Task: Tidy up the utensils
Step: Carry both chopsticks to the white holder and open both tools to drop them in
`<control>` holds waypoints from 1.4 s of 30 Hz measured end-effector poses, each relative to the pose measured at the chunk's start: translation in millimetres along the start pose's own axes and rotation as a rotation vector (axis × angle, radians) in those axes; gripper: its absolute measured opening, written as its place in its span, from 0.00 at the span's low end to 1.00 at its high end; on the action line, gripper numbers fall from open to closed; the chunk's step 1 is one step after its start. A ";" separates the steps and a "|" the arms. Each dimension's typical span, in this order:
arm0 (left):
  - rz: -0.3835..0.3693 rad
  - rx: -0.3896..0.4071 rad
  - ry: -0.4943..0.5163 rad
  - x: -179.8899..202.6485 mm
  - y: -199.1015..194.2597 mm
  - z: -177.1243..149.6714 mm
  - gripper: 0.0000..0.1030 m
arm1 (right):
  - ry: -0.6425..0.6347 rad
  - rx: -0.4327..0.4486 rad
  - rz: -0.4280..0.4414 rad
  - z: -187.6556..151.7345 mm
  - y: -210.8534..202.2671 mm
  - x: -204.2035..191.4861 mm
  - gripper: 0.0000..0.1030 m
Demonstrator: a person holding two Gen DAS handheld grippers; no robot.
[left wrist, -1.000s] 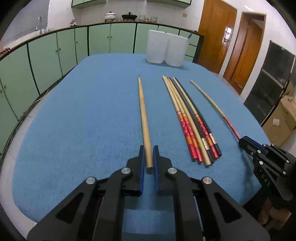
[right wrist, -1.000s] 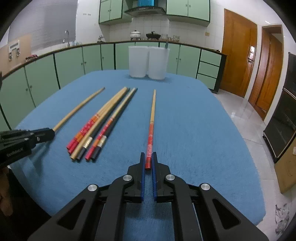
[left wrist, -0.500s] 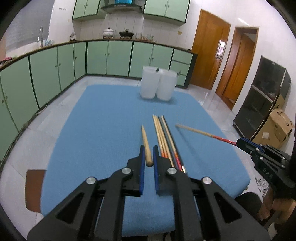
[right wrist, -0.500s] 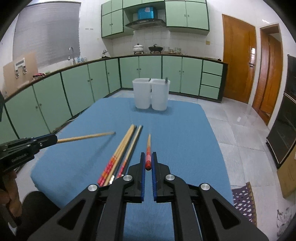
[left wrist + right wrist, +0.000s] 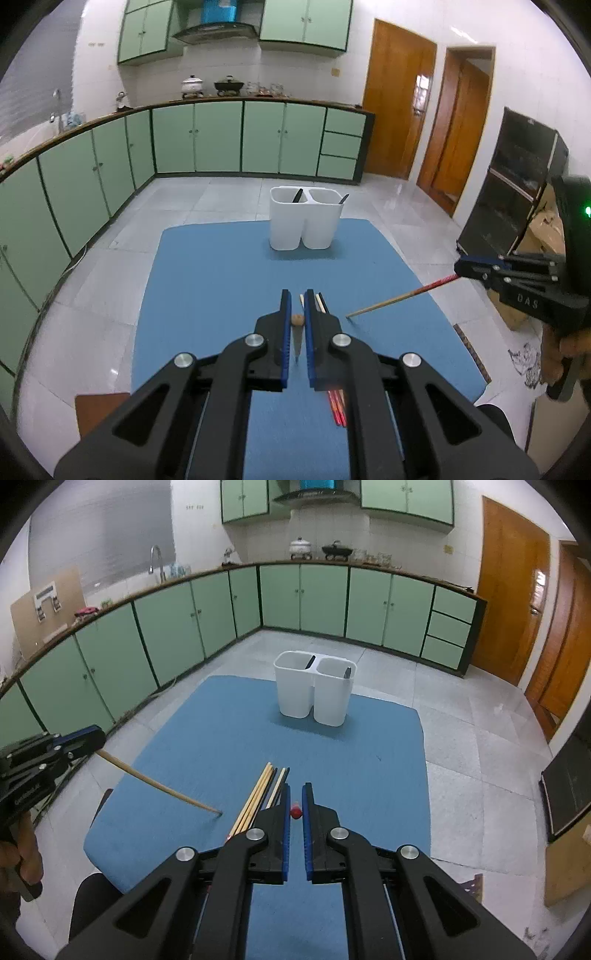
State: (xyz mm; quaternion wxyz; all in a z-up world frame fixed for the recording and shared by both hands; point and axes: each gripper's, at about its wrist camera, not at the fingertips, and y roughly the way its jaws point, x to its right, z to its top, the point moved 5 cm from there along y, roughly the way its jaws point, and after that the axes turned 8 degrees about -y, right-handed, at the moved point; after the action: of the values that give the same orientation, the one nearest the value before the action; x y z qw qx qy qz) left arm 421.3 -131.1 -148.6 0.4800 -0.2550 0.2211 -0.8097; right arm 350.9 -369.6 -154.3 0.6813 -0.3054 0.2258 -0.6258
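Observation:
My left gripper (image 5: 297,314) is shut on a plain wooden chopstick (image 5: 297,319), seen end-on in its own view and slanting down to the blue mat in the right wrist view (image 5: 155,784). My right gripper (image 5: 295,805) is shut on a red-handled chopstick (image 5: 296,811), whose length shows in the left wrist view (image 5: 399,297). Both are held high above the mat, tips near it. Several more chopsticks (image 5: 258,797) lie in a bundle on the mat below. A white two-compartment holder (image 5: 314,686) stands at the far end, each compartment with a dark utensil in it.
The blue mat (image 5: 351,757) covers the table, with grey tiled floor around it. Green cabinets (image 5: 303,598) line the far wall and left side. Wooden doors (image 5: 399,107) and a black appliance (image 5: 517,192) stand at the right.
Both grippers have risen high above the table, each lifting its chopstick off the mat. The chopsticks now hang steeply downward instead of lying flat.

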 end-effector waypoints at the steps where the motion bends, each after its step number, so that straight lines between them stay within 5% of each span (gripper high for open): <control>1: 0.001 -0.009 0.006 -0.2 3.8 6.2 0.06 | -0.001 -0.011 0.005 6.0 1.2 1.7 0.06; 17: -0.017 -0.011 0.006 12.3 14.4 121.4 0.06 | -0.015 -0.066 -0.010 98.9 -13.6 23.1 0.06; 28: 0.011 0.100 -0.018 34.3 46.0 233.3 0.06 | 0.040 0.041 -0.085 209.9 -15.3 55.0 0.06; 35: 0.067 0.161 -0.043 40.2 97.8 283.2 0.06 | 0.109 0.099 -0.117 259.3 21.3 90.3 0.06; 42: 0.069 0.178 -0.037 44.6 156.9 295.5 0.06 | 0.139 0.062 -0.105 255.6 93.8 112.0 0.06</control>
State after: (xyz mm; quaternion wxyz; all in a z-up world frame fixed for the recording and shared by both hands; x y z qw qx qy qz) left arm 692.1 -273.5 -6.1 0.5325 -0.2187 0.1479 -0.8042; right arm 607.1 -443.6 -29.7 0.6393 -0.2516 0.2369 -0.6870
